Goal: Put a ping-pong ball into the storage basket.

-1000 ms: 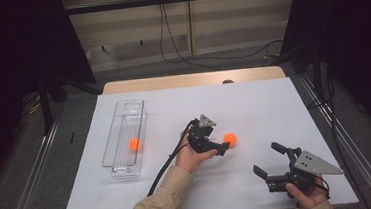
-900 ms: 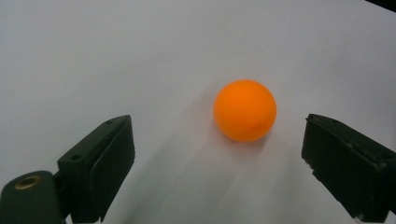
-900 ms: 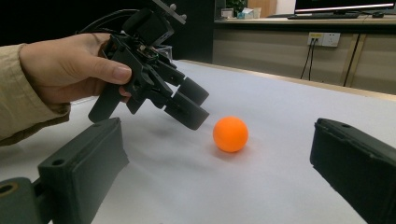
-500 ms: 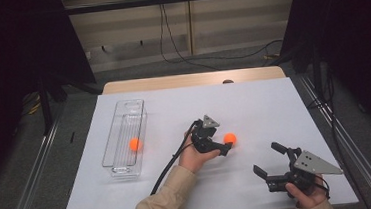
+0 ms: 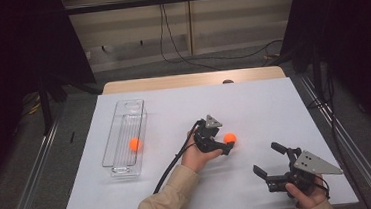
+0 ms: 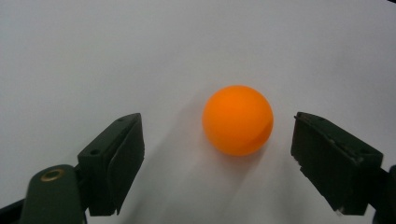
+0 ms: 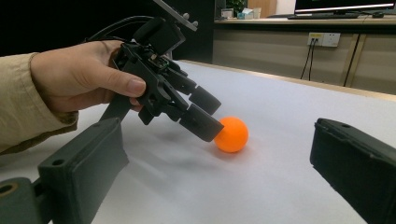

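Orange ball (image 6: 237, 120) resting on the white surface (image 5: 263, 103), between the jaws of the left hand-held gripper (image 6: 217, 158), just closing, pads not yet touching it. Right hand-held gripper (image 5: 272, 159) released, holding nothing, near the front edge.

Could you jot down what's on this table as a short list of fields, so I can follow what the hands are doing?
Surface: white table
Left gripper: jaws either side of the orange ball, not touching it; they have just been closing
Right gripper: open, nothing between the jaws, near the front edge
Container: clear tray at the left
Tray contents: second orange ball
Likely next: the left jaws close on the ball
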A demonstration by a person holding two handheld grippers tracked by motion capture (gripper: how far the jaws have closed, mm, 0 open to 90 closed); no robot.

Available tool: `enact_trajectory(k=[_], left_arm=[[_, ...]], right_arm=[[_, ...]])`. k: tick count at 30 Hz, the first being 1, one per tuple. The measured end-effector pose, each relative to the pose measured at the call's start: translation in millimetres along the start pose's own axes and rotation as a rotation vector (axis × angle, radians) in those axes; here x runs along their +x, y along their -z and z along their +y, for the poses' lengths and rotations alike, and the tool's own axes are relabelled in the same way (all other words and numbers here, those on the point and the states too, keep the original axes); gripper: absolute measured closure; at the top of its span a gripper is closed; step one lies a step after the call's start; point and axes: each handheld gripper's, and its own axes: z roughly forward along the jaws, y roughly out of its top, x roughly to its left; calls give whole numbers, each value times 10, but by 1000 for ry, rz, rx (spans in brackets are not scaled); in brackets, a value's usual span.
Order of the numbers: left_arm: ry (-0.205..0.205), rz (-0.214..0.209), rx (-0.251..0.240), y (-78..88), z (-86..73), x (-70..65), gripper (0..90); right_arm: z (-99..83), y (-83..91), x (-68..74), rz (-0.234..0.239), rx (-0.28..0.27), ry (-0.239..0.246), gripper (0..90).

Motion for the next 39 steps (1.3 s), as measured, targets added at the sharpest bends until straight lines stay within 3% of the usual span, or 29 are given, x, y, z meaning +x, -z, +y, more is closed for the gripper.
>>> enact_trajectory(k=[25,31,35,39], left_arm=[[-33,-17,31,-184,42,-71,362],[-19,-28,41,-258,44,-91,412],[-25,-26,35,-244,55,-97,505],[-26,-28,40,-206,62,-99,508]], right_arm=[[-1,-4,-1,1,0,2,24],[-1,-1,-3,-1,-2,-4,24],[0,2,-4,-1,-2,-3,24],[-1,-3,-3,0,-1,-1,24]])
